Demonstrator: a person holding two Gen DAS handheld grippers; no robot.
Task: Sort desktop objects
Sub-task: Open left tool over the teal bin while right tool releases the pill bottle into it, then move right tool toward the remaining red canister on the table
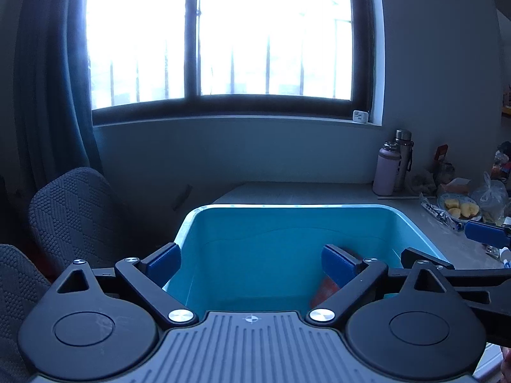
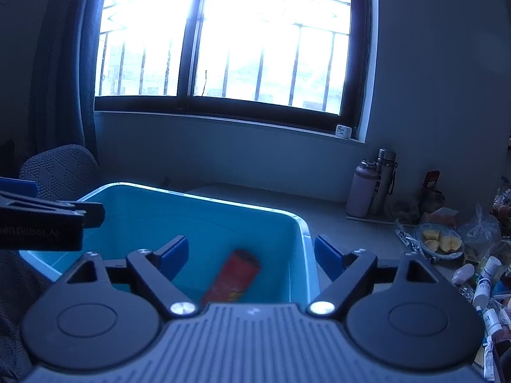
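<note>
Both grippers open above the blue bin, nothing held.

The left gripper (image 1: 252,263) hangs over the blue bin (image 1: 287,210) with jaws spread wide and nothing between the pads. The right gripper (image 2: 250,255) straddles the bin's right wall, jaws likewise apart and empty. A red packet (image 2: 231,279), blurred, lies inside the bin toward its right side. Two flasks (image 2: 372,188) stand far right on the table (image 2: 335,220); a bowl of yellow pieces (image 2: 439,244) sits near them.
</note>
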